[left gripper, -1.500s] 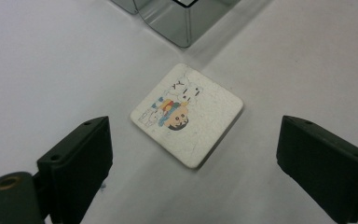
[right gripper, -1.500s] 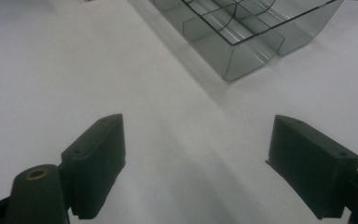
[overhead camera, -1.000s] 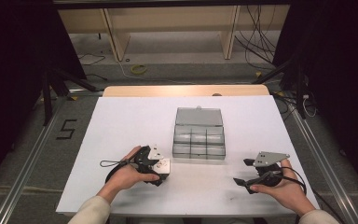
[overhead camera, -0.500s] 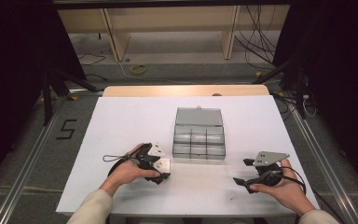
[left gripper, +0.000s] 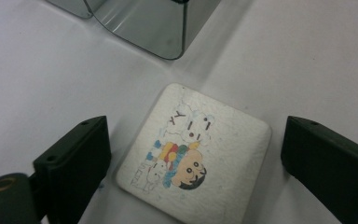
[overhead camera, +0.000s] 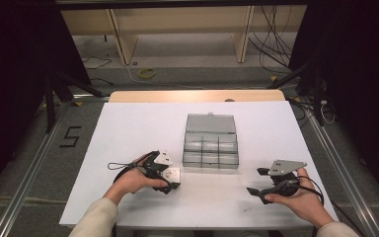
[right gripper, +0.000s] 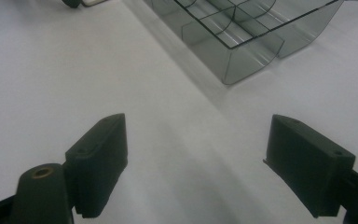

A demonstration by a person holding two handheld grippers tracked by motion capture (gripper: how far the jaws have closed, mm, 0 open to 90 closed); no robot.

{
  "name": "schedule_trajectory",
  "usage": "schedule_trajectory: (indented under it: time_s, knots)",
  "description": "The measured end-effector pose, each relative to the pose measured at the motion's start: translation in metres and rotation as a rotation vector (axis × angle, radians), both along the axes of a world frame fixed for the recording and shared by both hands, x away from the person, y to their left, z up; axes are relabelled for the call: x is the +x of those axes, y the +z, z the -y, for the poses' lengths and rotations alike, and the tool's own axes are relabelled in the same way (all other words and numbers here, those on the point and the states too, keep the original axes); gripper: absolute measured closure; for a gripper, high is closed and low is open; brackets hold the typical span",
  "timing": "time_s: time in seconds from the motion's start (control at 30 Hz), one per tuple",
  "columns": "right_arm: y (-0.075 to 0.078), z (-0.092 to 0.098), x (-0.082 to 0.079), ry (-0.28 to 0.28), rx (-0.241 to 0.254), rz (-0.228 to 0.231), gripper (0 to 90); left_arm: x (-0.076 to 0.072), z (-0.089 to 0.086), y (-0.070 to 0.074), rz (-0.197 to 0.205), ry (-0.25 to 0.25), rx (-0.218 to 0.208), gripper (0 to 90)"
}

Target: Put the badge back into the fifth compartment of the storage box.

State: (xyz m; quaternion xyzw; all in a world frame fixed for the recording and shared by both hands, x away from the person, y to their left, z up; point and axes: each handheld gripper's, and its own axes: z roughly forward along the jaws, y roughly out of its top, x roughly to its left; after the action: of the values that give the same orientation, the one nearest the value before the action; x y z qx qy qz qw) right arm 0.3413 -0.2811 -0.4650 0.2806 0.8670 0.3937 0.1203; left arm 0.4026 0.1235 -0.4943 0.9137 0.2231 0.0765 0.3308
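The left gripper point(left gripper: 191, 163) has its fingers spread around the flat cartoon tile point(left gripper: 193, 156) on the counter point(left gripper: 42, 79); closing may skid it; the right gripper point(right gripper: 214, 168), likewise spread, holds nothing.

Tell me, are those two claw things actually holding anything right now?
No, nothing is held. The left gripper is open, its jaws on either side of a small white cartoon tile lying flat on the table, without touching it. The right gripper is open over bare table.
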Motion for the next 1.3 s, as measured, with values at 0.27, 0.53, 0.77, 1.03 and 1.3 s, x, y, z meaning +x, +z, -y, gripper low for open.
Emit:
schedule_trajectory:
  time_s: [0.27, 0.53, 0.77, 1.03, 1.3]
  knots:
    - [0.000, 0.001, 0.000, 0.001, 0.001, 0.001, 21.7, -0.008, 0.008, 0.009, -0.027, 0.032, 0.063, 26.0]
    - [0.000, 0.001, 0.001, -0.002, 0.003, 0.003, 22.0, -0.013, 0.012, 0.013, -0.043, 0.064, 0.090, 32.1]
    - [0.001, 0.001, 0.001, -0.002, 0.004, 0.005, 22.2, -0.014, 0.012, 0.014, -0.047, 0.079, 0.088, 32.2]
    - [0.001, 0.001, 0.001, -0.003, 0.004, 0.006, 22.2, -0.016, 0.009, 0.016, -0.055, 0.084, 0.074, 32.2]
    - [0.001, 0.001, 0.001, -0.005, 0.001, 0.006, 22.4, -0.019, 0.005, 0.025, -0.032, 0.091, 0.031, 32.2]
